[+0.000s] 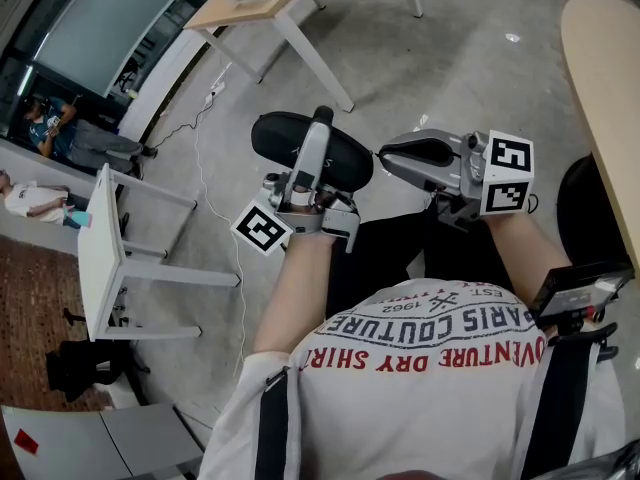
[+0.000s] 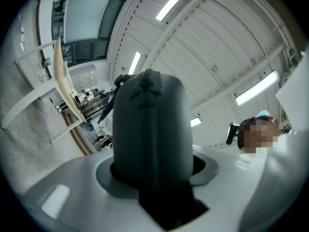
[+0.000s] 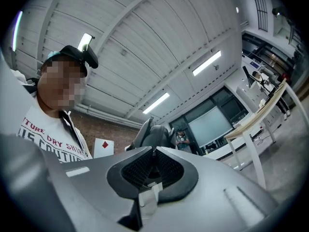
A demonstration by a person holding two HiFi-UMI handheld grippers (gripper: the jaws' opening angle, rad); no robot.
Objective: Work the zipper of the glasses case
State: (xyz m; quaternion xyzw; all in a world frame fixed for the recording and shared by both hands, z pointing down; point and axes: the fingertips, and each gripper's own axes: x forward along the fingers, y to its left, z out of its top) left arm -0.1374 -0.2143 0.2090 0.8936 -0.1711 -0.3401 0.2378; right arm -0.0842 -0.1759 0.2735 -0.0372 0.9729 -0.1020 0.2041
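Glasses case (image 1: 350, 158) hangs in the air in front of me, clamped across its middle by my left gripper (image 1: 322, 120), which is closed tight on it. Its long axis lies crosswise, left to right, one end pointing at my right gripper (image 1: 385, 155), whose jaws are pinched narrow at that end; I cannot make out a zipper pull in them. The case looks closed, so I judge the zipper work barely begun. Beyond lie the floor (image 1: 450, 78) and a table (image 1: 265, 8).

White table (image 1: 100, 243), wooden table (image 1: 262, 6), floor cable (image 1: 203, 173)
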